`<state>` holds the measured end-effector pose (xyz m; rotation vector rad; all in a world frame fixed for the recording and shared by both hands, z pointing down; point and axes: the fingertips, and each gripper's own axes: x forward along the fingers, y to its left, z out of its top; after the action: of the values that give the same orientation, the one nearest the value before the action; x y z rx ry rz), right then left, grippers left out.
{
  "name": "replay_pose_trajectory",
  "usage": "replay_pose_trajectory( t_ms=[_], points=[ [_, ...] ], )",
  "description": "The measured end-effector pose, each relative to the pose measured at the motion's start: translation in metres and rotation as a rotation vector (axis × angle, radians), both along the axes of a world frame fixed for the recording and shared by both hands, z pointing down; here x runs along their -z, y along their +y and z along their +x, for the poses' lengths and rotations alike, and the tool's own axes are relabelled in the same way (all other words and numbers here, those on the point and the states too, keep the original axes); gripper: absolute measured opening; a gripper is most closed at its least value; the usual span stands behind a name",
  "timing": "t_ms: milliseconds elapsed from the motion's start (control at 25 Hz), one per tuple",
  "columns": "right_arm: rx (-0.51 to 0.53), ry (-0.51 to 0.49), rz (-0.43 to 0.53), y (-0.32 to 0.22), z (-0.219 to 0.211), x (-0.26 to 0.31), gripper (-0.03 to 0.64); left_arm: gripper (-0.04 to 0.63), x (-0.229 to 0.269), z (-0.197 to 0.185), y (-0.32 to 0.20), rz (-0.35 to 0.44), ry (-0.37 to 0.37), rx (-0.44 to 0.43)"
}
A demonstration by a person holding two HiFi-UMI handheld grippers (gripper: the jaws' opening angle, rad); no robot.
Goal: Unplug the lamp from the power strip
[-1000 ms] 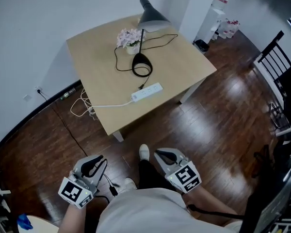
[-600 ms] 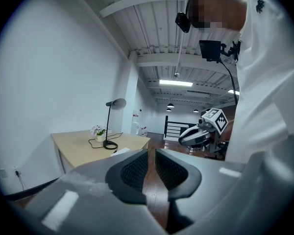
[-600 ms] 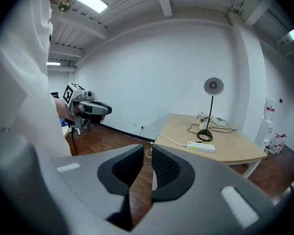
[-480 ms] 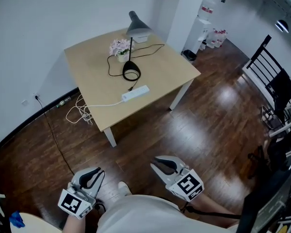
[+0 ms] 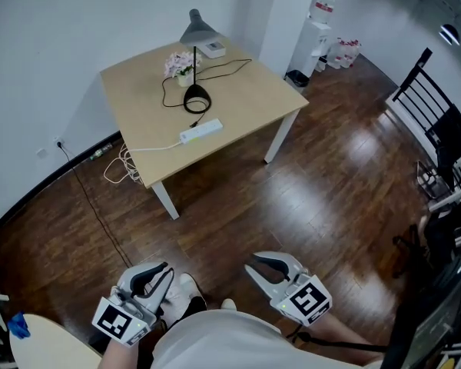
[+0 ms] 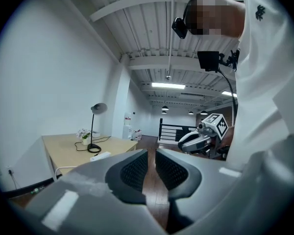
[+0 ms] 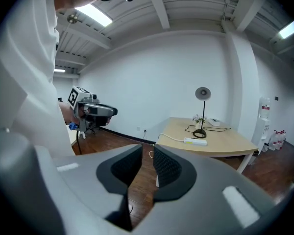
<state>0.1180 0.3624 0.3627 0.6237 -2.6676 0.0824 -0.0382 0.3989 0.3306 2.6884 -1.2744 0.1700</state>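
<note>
The left gripper [image 6: 151, 155] has its jaws only narrowly apart, with nothing but floorboards showing through the slit, and the right gripper [image 7: 147, 153] is the same: a thin gap and nothing held. Both hang low in front of the person's white shirt, side by side and level, with the person's pale shoes [image 5: 186, 289] just beyond the left one. From there a broad stretch of dark wood floor [image 5: 307, 198] lies between the person and the worktop [image 5: 246, 102], which stands well apart against the white wall. On it the power strip [image 5: 200, 131] lies near the nearer edge, and a white cable runs from it over the left side down to a loose tangle of cable [image 5: 123, 167] on the floor. The lamp [image 5: 196, 97] stands upright just behind the strip, its grey shade turned towards the wall, and its black cord loops across the wood and comes round to the strip. A small pot of pink flowers [image 5: 178, 65] stands just beside the lamp's stem, and a small white box [image 5: 213, 49] sits further back. Off to the right a water dispenser [image 5: 316, 21] stands by a pillar, and a black railing [image 5: 438, 121] stands at the room's far right.
</note>
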Motion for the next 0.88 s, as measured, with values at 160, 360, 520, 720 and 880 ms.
replay_pose_trajectory(
  t_ms=[160, 360, 520, 720, 880],
  points=[
    [0.008, -0.01, 0.006, 0.014, 0.018, 0.003, 0.075, 0.055, -0.001, 0.024, 0.017, -0.007, -0.013, -0.011],
    [0.016, -0.035, 0.003, 0.024, 0.032, 0.004, 0.074, 0.057, -0.003, 0.043, 0.03, -0.014, -0.016, -0.002],
    [0.034, -0.045, 0.004, 0.033, 0.038, 0.004, 0.074, 0.057, -0.004, 0.056, 0.041, -0.018, -0.015, 0.0],
    [0.04, -0.048, -0.009, 0.042, 0.043, 0.002, 0.074, 0.057, -0.007, 0.066, 0.05, -0.028, -0.018, 0.0],
    [0.047, -0.042, -0.006, 0.044, 0.048, 0.001, 0.074, 0.057, -0.012, 0.071, 0.053, -0.041, -0.013, 0.006]
  ],
)
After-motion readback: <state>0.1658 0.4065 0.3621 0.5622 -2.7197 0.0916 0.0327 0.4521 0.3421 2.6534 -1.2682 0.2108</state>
